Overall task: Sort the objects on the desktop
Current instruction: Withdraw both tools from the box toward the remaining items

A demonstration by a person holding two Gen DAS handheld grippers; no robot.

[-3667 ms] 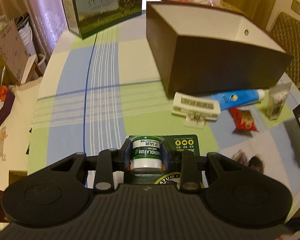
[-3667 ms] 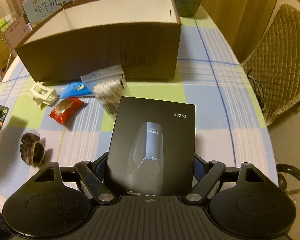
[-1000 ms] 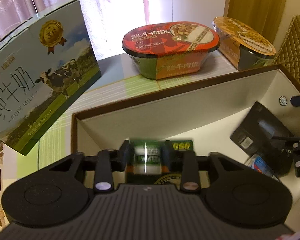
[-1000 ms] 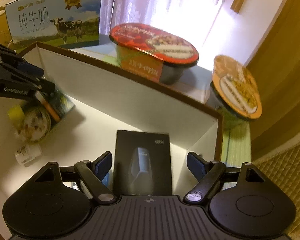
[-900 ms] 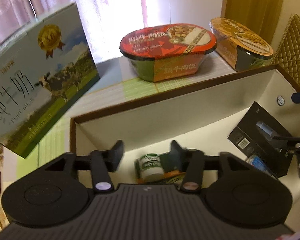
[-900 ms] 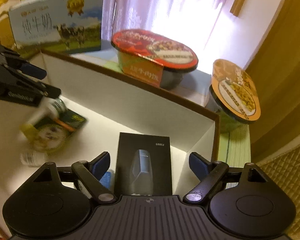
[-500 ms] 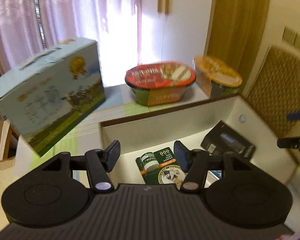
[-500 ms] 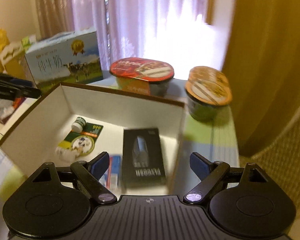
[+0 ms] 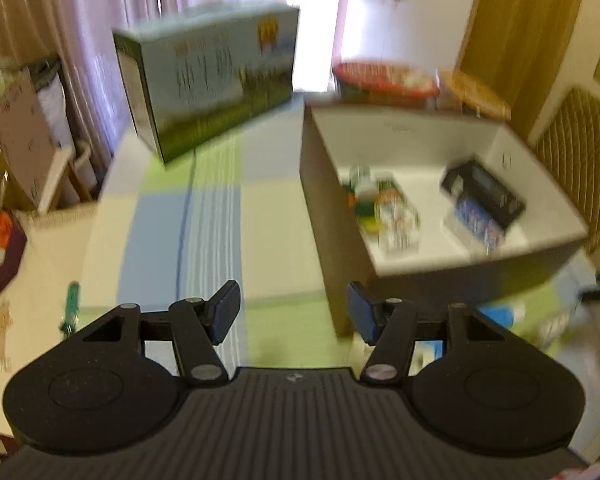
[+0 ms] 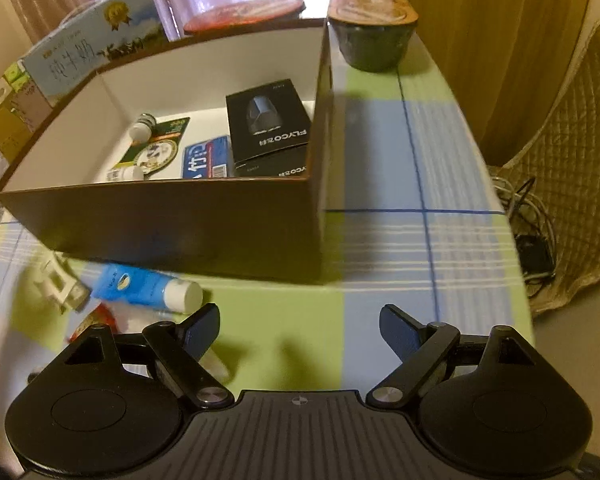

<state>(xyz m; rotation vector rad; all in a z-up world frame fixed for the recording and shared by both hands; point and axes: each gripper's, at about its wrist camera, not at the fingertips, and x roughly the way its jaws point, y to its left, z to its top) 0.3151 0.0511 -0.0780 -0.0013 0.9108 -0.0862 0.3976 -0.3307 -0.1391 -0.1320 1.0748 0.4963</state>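
Left wrist view first: your left gripper hangs over the bench with its fingers spread wide and nothing between them. Ahead and to the right of those fingers stands the brown box, white inside. In it, blurred, lie the green lip salve pack near the left wall and the black shaver box toward the right wall, with a blue packet just beside it. Far ahead to the left is the milk carton; behind the brown box sit a red-lidded bowl and an orange-lidded bowl, both smeared by motion.

Now the right wrist view: your right gripper is also empty, fingers well apart above the checked cloth. Straight ahead and to the left is the brown box. Inside, the black shaver box leans near the right wall, the blue packet lies beside it, and the green lip salve pack rests further left. On the bench outside the box, just ahead of your left finger, lies the blue tube, white cap pointing right. A white clip sits left of the tube, and a red packet peeks out beside the left finger. The dark bowl stands beyond the box's far right corner.
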